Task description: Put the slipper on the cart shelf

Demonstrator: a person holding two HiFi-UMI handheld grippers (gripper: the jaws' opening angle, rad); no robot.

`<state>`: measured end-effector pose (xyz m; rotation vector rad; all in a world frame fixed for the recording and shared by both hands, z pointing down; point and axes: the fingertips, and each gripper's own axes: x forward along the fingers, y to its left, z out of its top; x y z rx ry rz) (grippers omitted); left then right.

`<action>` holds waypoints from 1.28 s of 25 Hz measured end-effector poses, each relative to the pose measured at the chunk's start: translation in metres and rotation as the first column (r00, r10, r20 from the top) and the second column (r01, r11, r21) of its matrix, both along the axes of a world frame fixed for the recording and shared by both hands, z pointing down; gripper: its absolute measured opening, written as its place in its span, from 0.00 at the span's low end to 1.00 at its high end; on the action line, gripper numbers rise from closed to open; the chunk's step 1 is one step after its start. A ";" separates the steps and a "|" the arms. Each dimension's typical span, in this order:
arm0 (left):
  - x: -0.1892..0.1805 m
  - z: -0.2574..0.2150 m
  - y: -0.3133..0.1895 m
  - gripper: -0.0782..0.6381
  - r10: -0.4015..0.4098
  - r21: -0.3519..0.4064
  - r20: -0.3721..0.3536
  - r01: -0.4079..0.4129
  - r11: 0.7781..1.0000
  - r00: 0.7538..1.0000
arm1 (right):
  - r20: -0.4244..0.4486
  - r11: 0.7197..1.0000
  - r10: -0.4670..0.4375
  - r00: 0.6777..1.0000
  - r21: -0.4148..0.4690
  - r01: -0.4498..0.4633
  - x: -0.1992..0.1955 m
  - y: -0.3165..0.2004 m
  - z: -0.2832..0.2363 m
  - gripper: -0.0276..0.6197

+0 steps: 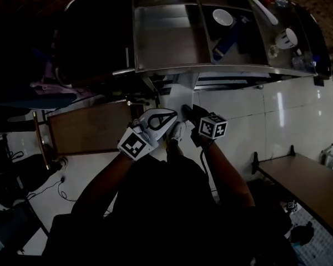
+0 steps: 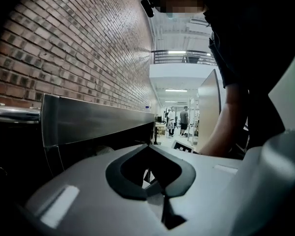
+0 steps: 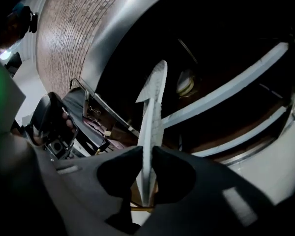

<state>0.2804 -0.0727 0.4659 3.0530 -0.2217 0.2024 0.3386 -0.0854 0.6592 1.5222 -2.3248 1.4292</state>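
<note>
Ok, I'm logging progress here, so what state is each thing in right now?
slipper: clamped edge-on in the right gripper, not yet shelved.
right gripper: shut on the slipper.
left gripper: shut, empty.
cart shelf: no slipper on it.
bowl: upright on the cart.

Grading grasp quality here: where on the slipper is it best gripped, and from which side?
Grip the slipper by its sole near one end, coming edge-on so the jaws close across its thin thickness. The right gripper is shut on it that way.
</note>
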 end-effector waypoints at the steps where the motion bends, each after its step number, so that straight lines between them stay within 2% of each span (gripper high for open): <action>1: 0.003 0.000 -0.003 0.11 -0.012 0.008 0.001 0.012 1.000 1.000 | -0.001 1.000 -0.012 1.000 0.004 0.012 0.003 -0.010 0.001 0.14; 6: 0.012 -0.002 -0.021 0.11 -0.079 0.036 0.003 0.079 0.996 0.997 | 0.008 0.998 -0.063 0.998 0.028 0.063 0.013 -0.063 0.001 0.14; 12: 0.009 0.003 -0.025 0.11 -0.121 0.045 0.025 0.119 0.992 0.992 | 0.021 0.994 -0.096 0.995 0.061 0.094 0.014 -0.117 0.002 0.14; 21: 0.003 0.009 -0.047 0.11 -0.187 0.041 0.027 0.186 0.982 0.982 | 0.124 0.995 -0.056 0.991 0.089 0.045 0.005 -0.154 0.007 0.14; 28: 0.012 0.013 -0.058 0.11 -0.178 0.058 0.022 0.177 0.983 0.984 | 0.153 0.996 -0.010 0.988 0.084 -0.003 0.011 -0.174 0.016 0.14; 32: 0.015 0.016 -0.056 0.11 -0.173 0.053 0.036 0.171 0.984 0.984 | 0.179 0.994 0.049 0.983 0.089 -0.065 0.022 -0.179 0.021 0.15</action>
